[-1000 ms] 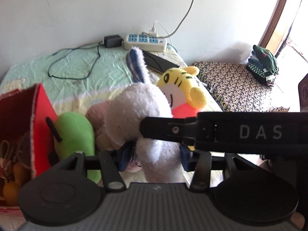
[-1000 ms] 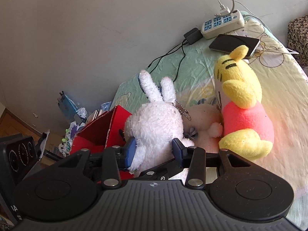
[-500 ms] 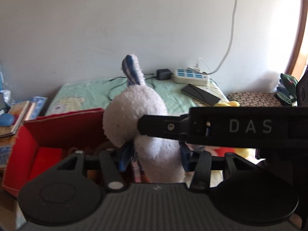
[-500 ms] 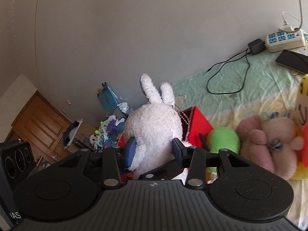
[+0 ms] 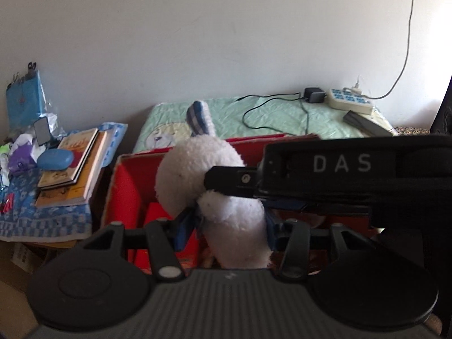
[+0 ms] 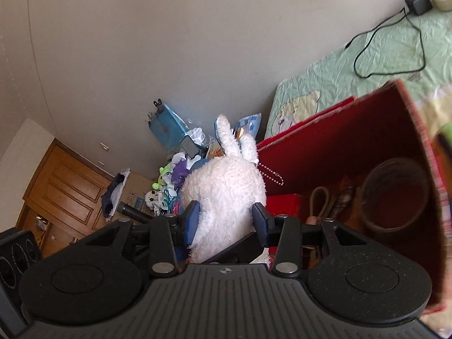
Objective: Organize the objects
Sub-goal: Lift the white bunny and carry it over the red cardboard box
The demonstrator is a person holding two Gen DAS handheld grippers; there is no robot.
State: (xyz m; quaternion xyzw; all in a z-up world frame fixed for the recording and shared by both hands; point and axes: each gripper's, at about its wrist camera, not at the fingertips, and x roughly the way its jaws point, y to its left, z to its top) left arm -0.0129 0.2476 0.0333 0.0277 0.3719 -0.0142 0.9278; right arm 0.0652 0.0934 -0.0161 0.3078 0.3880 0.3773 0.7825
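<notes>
A white plush rabbit [image 5: 197, 175] with a blue-striped ear hangs above the open red box [image 5: 127, 186]. My left gripper [image 5: 226, 226] is shut on its lower body. My right gripper [image 6: 226, 220] is shut on the same rabbit [image 6: 223, 189] from the other side, and its black body crosses the left wrist view. The red box [image 6: 339, 141] holds a brown round tub [image 6: 395, 197], a smaller red box [image 6: 282, 202] and other small items. A bead chain [image 6: 271, 173] dangles from the rabbit.
The bed [image 5: 268, 115] with a green sheet lies behind the box, carrying a power strip [image 5: 350, 103], cables and a phone [image 5: 364, 123]. A side table [image 5: 45, 220] at the left holds stacked books [image 5: 73, 163], a blue case [image 5: 55, 159] and clutter. A wooden door [image 6: 65, 186] stands far left.
Both grippers have carried the rabbit leftward off the bed to above the red box. The tiger, pink and green plush toys have left the views, and the box interior now shows.
</notes>
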